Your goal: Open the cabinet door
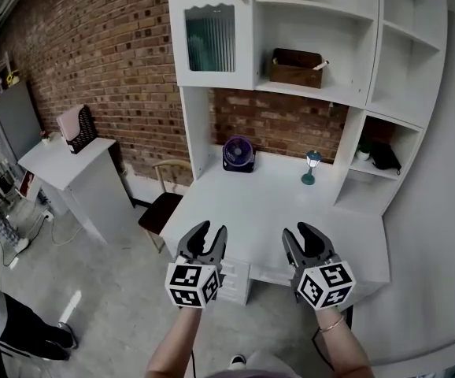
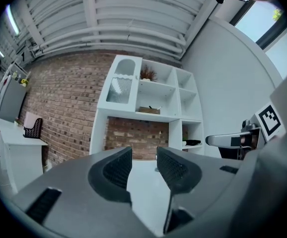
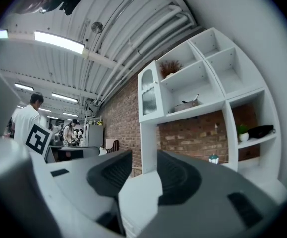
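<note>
The left gripper (image 1: pixel 209 231) and right gripper (image 1: pixel 307 231) are hovering side by side at the desk's (image 1: pixel 290 203) near edge, each holding its jaws apart with nothing between them. The cabinet door (image 1: pixel 210 42) is sitting shut at the shelf unit's (image 1: pixel 322 93) top left corner.

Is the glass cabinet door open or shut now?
Shut: the cabinet door sits flush against the shelf unit, no gap showing.
</note>
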`<action>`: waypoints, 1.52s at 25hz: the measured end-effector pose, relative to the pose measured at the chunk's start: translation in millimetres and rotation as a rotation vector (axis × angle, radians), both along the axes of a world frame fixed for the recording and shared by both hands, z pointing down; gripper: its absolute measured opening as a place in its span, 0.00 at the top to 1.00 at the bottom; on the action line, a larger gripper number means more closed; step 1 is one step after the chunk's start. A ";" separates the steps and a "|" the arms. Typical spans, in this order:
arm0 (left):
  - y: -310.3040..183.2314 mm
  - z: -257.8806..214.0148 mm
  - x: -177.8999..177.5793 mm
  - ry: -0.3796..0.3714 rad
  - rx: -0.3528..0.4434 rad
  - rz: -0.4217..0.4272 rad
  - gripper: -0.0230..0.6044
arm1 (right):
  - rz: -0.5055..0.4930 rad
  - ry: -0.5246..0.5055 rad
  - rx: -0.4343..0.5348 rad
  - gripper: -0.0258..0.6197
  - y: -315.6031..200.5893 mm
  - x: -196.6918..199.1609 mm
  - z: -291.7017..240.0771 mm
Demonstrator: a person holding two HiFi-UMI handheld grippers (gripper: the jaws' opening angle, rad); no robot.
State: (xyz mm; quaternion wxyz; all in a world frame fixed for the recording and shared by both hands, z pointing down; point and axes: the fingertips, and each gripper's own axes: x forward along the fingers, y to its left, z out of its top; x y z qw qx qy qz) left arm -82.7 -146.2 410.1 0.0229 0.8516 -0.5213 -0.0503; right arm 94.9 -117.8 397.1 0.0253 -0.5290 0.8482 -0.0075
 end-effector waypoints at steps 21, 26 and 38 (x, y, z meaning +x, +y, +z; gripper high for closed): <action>-186.8 -110.5 26.5 -0.046 0.191 -0.051 0.73 | -0.138 0.029 0.203 0.73 -204.2 1.5 -106.7; -218.3 -146.4 33.5 -0.051 0.252 -0.072 0.73 | -0.164 0.021 0.249 0.73 -239.8 1.9 -134.8; -286.1 -241.5 33.4 -0.072 0.401 -0.079 0.72 | -0.183 0.036 0.329 0.73 -307.7 -25.4 -188.8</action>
